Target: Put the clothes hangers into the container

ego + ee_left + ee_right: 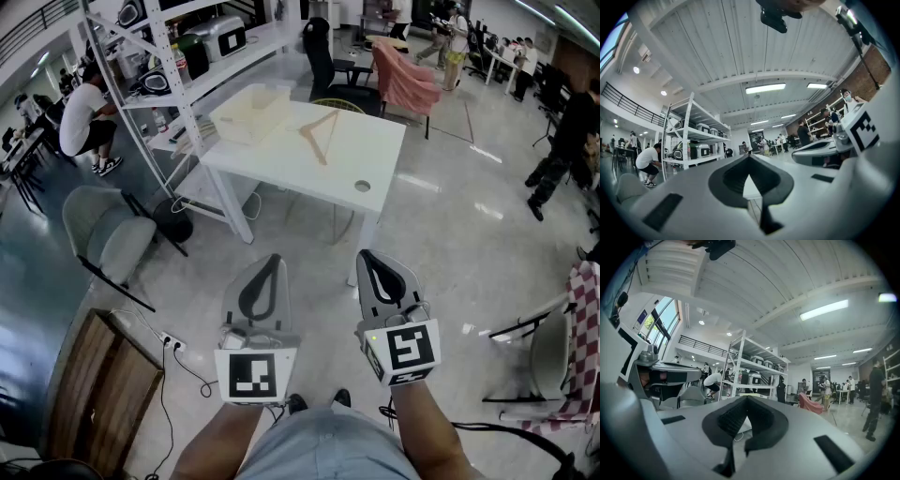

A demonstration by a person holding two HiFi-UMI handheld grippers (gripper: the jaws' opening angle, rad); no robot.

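Observation:
A wooden clothes hanger point(321, 134) lies flat on the white table point(375, 173) ahead. Beside it, on the table's left end, stands a pale beige container point(251, 112). Both grippers hang over the floor, well short of the table. My left gripper point(273, 260) has its jaws together with nothing held, and its own view shows the tips point(750, 157) meeting. The right gripper point(368, 255) is likewise shut and empty, its tips point(747, 398) touching. Each gripper appears at the edge of the other's view.
A metal shelf rack point(159, 56) with appliances stands left of the table. A grey chair point(108, 234) and a wooden board point(103, 384) sit at the left, with a power strip point(173, 342) on the floor. A checkered chair point(577, 347) is at the right. People move about far off.

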